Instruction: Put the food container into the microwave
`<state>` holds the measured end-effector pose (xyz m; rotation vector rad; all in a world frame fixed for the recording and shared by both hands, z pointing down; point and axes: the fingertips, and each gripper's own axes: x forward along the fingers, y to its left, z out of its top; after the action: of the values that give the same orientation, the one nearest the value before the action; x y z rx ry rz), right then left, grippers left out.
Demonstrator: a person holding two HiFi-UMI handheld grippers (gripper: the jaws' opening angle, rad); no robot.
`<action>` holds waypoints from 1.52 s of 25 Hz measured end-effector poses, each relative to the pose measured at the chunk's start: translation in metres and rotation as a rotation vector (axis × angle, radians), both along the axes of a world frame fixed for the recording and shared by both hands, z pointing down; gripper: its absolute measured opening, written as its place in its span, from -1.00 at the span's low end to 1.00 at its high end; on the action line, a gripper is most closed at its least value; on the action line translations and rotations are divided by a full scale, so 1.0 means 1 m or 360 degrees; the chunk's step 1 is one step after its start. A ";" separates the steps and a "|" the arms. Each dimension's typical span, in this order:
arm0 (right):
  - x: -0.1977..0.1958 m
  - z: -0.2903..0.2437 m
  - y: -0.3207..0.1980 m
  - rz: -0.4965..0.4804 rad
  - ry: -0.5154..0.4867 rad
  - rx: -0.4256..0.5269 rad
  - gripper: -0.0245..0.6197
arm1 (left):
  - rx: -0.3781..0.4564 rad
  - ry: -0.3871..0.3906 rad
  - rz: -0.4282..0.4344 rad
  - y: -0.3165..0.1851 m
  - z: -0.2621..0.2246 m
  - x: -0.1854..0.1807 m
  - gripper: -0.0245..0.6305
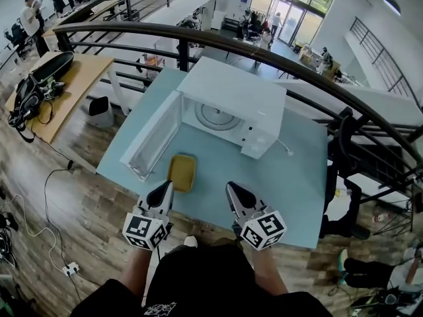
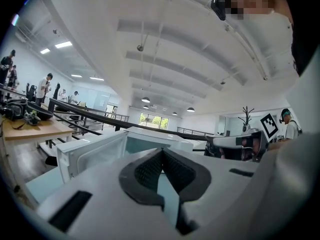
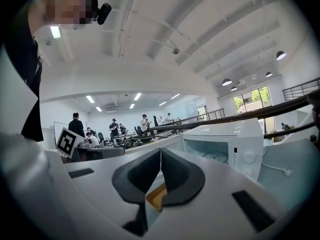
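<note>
**A:** Are the tongs holding anything?

**B:** No. The left gripper (image 1: 162, 195) and right gripper (image 1: 236, 197) are both pinched together, empty.

**A:** Where's the food container (image 1: 182, 172)?

**B:** On the table (image 1: 294, 180), just past the left one. It points long-ways at the open microwave (image 1: 232, 103).

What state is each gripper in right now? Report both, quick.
Left gripper: closed, holding nothing.
Right gripper: closed, holding nothing; the food container lies ahead, apart from both.
</note>
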<state>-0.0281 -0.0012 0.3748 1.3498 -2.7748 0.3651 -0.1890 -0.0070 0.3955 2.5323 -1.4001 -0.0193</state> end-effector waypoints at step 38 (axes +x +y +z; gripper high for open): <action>-0.019 0.109 -0.085 -0.0452 0.0084 -0.0303 -0.90 | -0.0599 0.0148 -0.0393 -0.042 0.152 -0.006 -0.90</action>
<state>-0.0466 -0.0865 0.4834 0.8971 -2.7500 0.5522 -0.1947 -0.0486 0.5471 2.0230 -1.5082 0.0742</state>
